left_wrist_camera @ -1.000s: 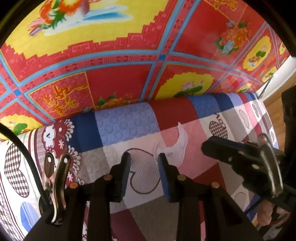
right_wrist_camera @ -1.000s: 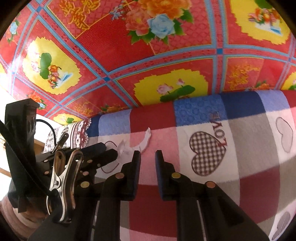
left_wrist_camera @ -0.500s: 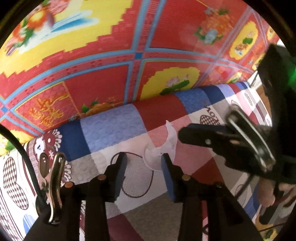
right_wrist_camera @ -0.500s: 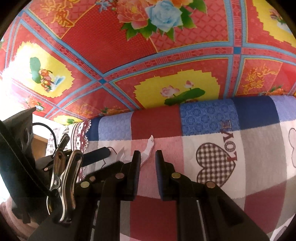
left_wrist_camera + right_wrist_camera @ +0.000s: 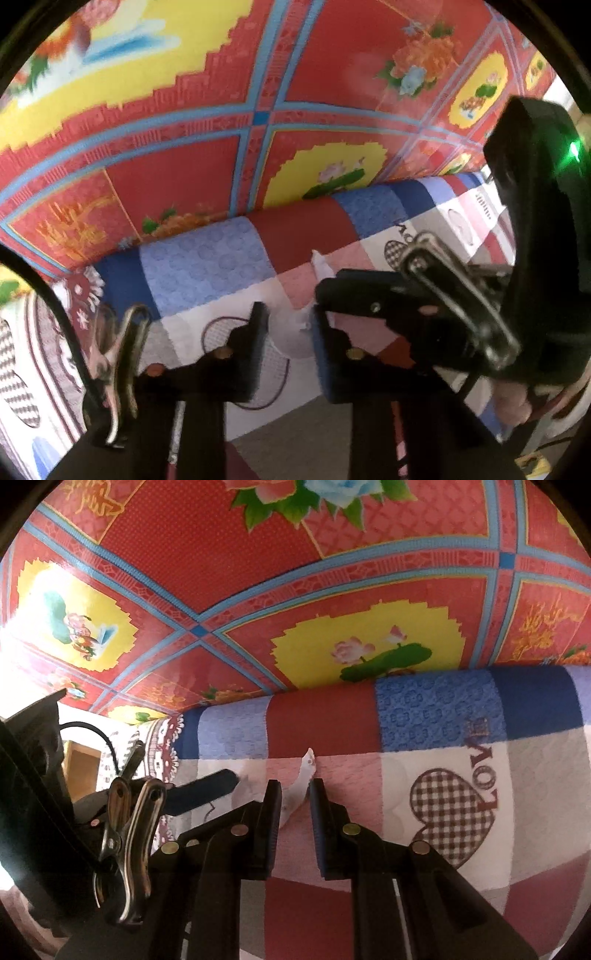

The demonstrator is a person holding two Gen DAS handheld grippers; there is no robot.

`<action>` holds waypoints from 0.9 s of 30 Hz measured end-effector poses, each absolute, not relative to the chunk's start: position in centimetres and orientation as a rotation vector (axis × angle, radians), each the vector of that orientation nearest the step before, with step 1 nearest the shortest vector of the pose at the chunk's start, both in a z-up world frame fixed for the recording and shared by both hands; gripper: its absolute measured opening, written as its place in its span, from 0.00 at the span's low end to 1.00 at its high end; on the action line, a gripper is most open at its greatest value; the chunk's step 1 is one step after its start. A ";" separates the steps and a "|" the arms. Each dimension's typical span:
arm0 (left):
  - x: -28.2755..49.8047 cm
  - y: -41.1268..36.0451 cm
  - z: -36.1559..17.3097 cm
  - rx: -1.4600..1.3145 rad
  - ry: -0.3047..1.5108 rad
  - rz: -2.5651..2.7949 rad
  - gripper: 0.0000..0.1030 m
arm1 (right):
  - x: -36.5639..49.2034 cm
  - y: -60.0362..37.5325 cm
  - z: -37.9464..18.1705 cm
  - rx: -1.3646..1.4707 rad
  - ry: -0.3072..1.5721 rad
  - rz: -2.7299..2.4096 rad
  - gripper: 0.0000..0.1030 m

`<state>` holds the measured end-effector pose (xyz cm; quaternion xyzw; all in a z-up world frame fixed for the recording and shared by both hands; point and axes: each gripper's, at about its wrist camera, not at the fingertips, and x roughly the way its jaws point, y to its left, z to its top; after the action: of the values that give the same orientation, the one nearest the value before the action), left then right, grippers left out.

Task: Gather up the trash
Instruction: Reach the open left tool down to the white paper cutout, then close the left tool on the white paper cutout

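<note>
Two grippers had crowded onto one white paper scrap (image 5: 300, 786) since second ago. Quilt (image 5: 436, 782) — patchwork, checked heart — carried scrap on pink square; red flowered floor covering (image 5: 221, 546) lay beyond quilt's edge. Left gripper (image 5: 286, 330) had dropped over scrap's wide end, jaws closing, scrap between pads, pinch not yet certain. Right gripper (image 5: 295, 805) had slid up, jaws narrowly apart, straddling scrap's thin tail, no squeeze seen. Judged: pickup imminent, nothing collected yet.
</note>
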<state>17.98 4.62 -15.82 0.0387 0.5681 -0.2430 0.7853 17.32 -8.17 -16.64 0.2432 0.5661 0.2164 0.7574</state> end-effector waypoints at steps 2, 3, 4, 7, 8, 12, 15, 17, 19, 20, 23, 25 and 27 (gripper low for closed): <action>18.1 4.9 -15.9 0.065 1.228 -0.524 0.23 | 17.2 -7.8 -16.6 0.522 1.229 0.465 0.17; 17.8 5.0 -15.7 0.062 1.229 -0.524 0.23 | 17.2 -7.7 -16.5 0.517 1.227 0.461 0.17; 17.8 5.1 -15.7 0.060 1.231 -0.523 0.23 | 17.1 -7.7 -16.5 0.519 1.225 0.459 0.17; 17.5 5.6 -15.5 0.056 1.238 -0.523 0.23 | 16.9 -7.6 -16.5 0.538 1.225 0.451 0.17; 17.3 5.9 -15.5 0.056 1.238 -0.525 0.23 | 16.8 -7.6 -16.6 0.541 1.225 0.451 0.17; 16.9 6.9 -15.1 0.053 1.237 -0.524 0.23 | 16.2 -7.2 -16.4 0.545 1.222 0.453 0.17; 16.3 7.2 -15.0 0.049 1.234 -0.515 0.23 | 15.8 -6.7 -16.1 0.552 1.223 0.460 0.17; 15.9 7.7 -14.8 0.042 1.232 -0.507 0.23 | 15.5 -6.2 -15.8 0.552 1.221 0.466 0.17; 15.5 8.2 -14.6 0.032 1.230 -0.500 0.23 | 15.3 -5.7 -15.5 0.551 1.218 0.473 0.17; 15.2 8.5 -14.5 0.025 1.228 -0.494 0.23 | 15.2 -5.4 -15.3 0.550 1.217 0.477 0.17; 14.6 9.6 -14.0 0.008 1.217 -0.476 0.23 | 14.9 -4.4 -14.8 0.547 1.214 0.493 0.17; 14.2 10.6 -13.6 0.001 1.211 -0.467 0.23 | 14.7 -3.8 -14.4 0.542 1.210 0.504 0.17; 13.8 11.5 -13.3 -0.010 1.203 -0.454 0.23 | 14.4 -2.9 -13.9 0.529 1.203 0.516 0.17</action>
<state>13.79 11.53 -13.28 -0.0047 0.5609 -0.2116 0.8003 14.41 -2.88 -13.85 0.2428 0.5530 0.2371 0.7609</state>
